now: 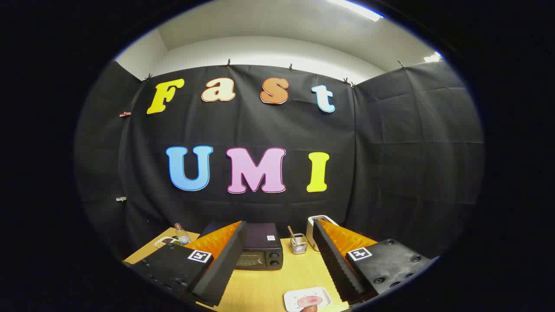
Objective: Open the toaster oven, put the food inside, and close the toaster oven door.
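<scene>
The claw (279, 260) stands wide, with nothing between its two fingers (221, 264), which rise from the bottom of the frame, one left of centre and one right of centre. Each finger has a ribbed black pad facing inward, an orange side, and a black block behind it carrying a small square marker.

Nearest of all, at the bottom centre of the frame between the fingers, a white plate (299, 296) lies on the wooden surface (264, 286). On it sits the food (310, 300), a pinkish round piece. A fingertip (308, 308) pokes in at the plate's near edge, touching or just over the rim; I cannot tell which.

Beyond the plate, past a stretch of the yellow wood, the oven (260, 251) stands in the lower middle of the frame, just beside the left finger and partly hidden by it. It is dark, with its door closed and two knobs down its right side.

To the right of the oven a small wire basket (298, 245) holds a few sticks, and behind that a white toaster (315, 227) shows beside the right finger's tip.

In the lower left of the frame, near the far corner of the surface, a small bottle (182, 234) stands next to a tray (165, 241) holding something dark.
</scene>
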A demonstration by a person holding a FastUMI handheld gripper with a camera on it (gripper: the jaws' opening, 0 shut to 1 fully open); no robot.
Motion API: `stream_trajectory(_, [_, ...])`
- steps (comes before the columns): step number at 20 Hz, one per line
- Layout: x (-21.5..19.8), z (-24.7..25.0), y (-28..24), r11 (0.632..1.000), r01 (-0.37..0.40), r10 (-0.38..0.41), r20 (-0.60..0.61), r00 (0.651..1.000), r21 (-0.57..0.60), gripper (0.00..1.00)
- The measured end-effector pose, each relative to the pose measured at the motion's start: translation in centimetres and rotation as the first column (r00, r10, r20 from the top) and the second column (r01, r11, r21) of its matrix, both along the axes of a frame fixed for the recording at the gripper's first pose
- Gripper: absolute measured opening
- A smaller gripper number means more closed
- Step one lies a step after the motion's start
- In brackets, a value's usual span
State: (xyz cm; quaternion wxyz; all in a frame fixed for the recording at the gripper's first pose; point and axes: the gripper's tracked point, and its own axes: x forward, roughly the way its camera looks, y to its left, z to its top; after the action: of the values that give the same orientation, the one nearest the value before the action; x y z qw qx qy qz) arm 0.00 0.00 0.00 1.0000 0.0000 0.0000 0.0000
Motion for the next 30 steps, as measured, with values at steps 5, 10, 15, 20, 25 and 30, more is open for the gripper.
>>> stream_trajectory(5, [0.0,-0.2,0.1,1.0,0.002,-0.002,-0.006,1.0,0.004,0.97])
stream_trajectory(10, [-0.1,-0.3,0.2,1.0,0.002,-0.002,-0.006,1.0,0.0,0.97])
stream_trajectory(15, [-0.2,-0.3,0.3,1.0,0.003,-0.003,-0.006,1.0,0.001,0.97])
stream_trajectory(20, [0.1,-0.8,0.9,1.0,0.001,-0.002,-0.012,1.0,-0.013,0.97])
stream_trajectory(25, [2.4,-3.0,3.7,0.999,-0.035,0.036,-0.059,0.998,0.014,0.97])
stream_trajectory(30, [7.0,-8.8,8.3,0.996,-0.078,0.085,-0.197,0.977,0.043,0.98])
